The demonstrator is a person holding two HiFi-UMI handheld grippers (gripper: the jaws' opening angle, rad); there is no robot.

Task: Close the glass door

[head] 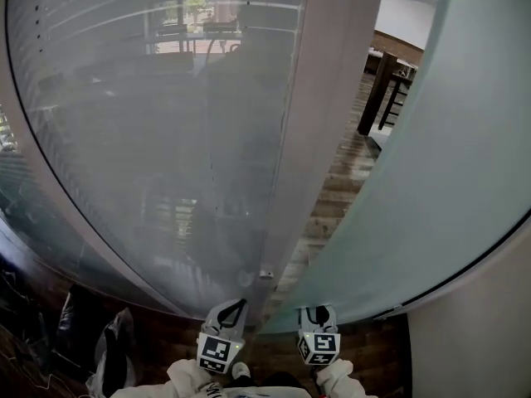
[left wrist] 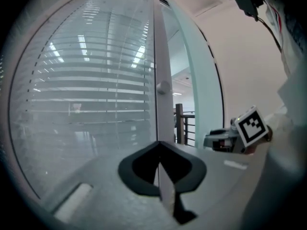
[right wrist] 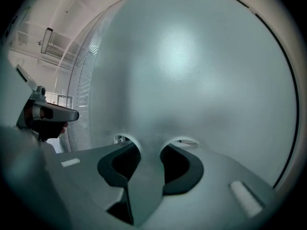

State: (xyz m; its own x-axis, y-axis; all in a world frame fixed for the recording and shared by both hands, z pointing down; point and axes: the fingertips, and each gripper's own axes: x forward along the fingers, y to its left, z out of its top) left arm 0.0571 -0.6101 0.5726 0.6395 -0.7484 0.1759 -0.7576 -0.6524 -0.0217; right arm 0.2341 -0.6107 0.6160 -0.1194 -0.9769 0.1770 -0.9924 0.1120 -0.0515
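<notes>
- The left tool (left wrist: 159, 146) pinches the thin edge of the left glass door leaf (head: 166, 139). In the head view it sits at 6 o'clock.
- The right tool (right wrist: 151, 150), close by at 5 o'clock, is clamped on the frosted right leaf (head: 440, 164).
- A wedge of wooden floor (head: 332, 197) shows between the leaves toward 1 o'clock, so closing looks unfinished. Next, the two edges need drawing together.
- The leaves' tops are cut off, and the dark furniture (head: 377, 89) beyond is hard to identify.

Blurred behind glass door (head: 166, 164): perhaps furniture
</notes>
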